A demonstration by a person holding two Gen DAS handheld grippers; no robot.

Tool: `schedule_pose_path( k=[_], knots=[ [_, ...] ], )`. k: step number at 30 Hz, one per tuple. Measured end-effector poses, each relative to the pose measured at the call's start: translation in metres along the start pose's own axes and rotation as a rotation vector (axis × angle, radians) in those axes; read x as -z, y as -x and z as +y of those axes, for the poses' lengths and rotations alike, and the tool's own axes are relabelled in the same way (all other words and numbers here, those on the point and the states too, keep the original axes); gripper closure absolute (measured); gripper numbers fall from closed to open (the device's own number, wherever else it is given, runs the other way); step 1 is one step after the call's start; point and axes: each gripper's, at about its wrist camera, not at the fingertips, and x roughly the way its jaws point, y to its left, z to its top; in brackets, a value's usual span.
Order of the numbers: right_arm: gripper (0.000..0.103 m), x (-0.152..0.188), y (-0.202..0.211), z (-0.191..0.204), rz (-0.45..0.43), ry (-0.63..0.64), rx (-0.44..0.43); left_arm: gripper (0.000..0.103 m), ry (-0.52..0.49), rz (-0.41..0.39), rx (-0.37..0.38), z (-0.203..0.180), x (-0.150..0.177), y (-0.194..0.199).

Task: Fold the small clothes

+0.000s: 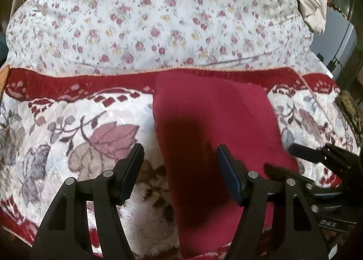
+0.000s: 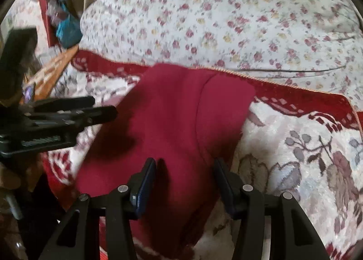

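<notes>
- One garment is under work: a dark red garment [image 1: 213,128] lying flat on the patterned blanket [image 1: 74,132] of a bed, its far edge reaching the blanket's red border, with a small-flowered quilt [image 1: 158,21] beyond.
- Left gripper [image 1: 179,157]: jaws stand apart and hold nothing. It hovers over the garment's left edge, one finger above bare blanket, the other above the red cloth; no pad presses on fabric.
- Garment centre: it lies as a long panel with smooth, straight side edges. In the right wrist view a curved seam or layer edge [image 2: 199,110] runs down it, so it appears to be doubled over at least once. I judge a first fold done.
- Right gripper [image 2: 185,169]: jaws likewise apart and empty, poised above the near part of the garment, clear of the cloth.
- Remaining, in my judgement: a crosswise fold to shorten the long panel, then setting it aside. No finished pile and no other clothes waiting can be made out in either view.
- Clutter [image 2: 65,26] beside the bed at far left is too blurred to identify.
</notes>
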Motion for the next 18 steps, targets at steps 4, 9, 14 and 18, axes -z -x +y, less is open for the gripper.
schedule_pose_path(
  k=[4, 9, 14, 18],
  knots=[
    [0.046, 0.002, 0.016, 0.005, -0.023, -0.050, 0.034, 0.036, 0.031, 0.002, 0.013, -0.001, 0.000, 0.002],
    [0.040, 0.003, 0.023, 0.008, -0.029, -0.086, 0.065, 0.036, 0.024, 0.011, 0.014, -0.008, 0.003, 0.001],
    [0.039, 0.005, 0.022, 0.004, -0.021, -0.094, 0.078, 0.036, 0.005, -0.006, 0.009, -0.015, 0.008, 0.004],
    [0.039, 0.004, 0.020, 0.004, -0.028, -0.100, 0.068, 0.036, -0.014, -0.030, -0.011, -0.020, 0.014, 0.007]
  ],
)
